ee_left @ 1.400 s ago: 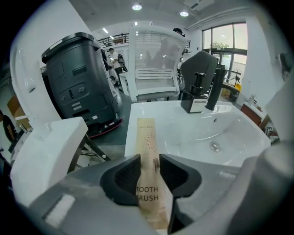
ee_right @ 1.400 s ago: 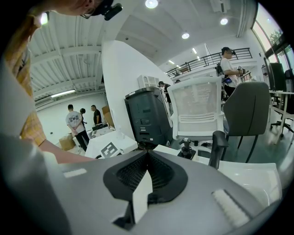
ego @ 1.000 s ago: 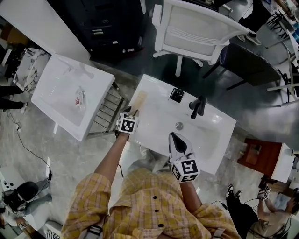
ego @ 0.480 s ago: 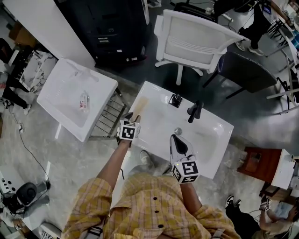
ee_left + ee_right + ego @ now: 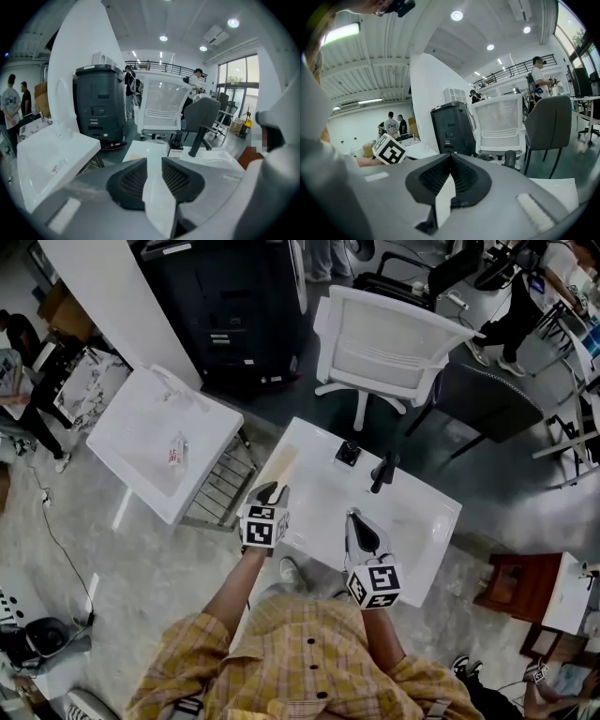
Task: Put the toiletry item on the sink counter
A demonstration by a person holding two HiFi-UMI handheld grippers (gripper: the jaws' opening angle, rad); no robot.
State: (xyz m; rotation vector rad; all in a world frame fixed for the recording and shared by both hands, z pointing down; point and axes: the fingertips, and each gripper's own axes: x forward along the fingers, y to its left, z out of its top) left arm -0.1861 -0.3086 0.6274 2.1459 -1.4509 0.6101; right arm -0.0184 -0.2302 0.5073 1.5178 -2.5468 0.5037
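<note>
The white sink counter (image 5: 323, 486) stands in front of me, with a black faucet (image 5: 382, 472) at its back. A small clear toiletry bottle (image 5: 176, 451) lies in a separate white basin (image 5: 131, 432) off to the left, and also shows in the left gripper view (image 5: 55, 167). My left gripper (image 5: 270, 491) hovers over the counter's left front edge. Its jaws are closing with a narrow gap still between them and nothing in it (image 5: 153, 176). Over the counter's front middle, my right gripper (image 5: 354, 517) is shut and empty (image 5: 451, 176).
A beige strip (image 5: 281, 465) lies along the counter's left edge and a small black holder (image 5: 348, 455) sits beside the faucet. A wire rack (image 5: 223, 486) fills the space between the two basins. A white chair (image 5: 394, 338) and a dark cabinet (image 5: 225, 306) stand behind. People stand at the far left.
The head view has shifted, so the whole scene sits lower in the picture. My left gripper has drawn back slightly toward the counter's near edge. The right gripper keeps its place.
</note>
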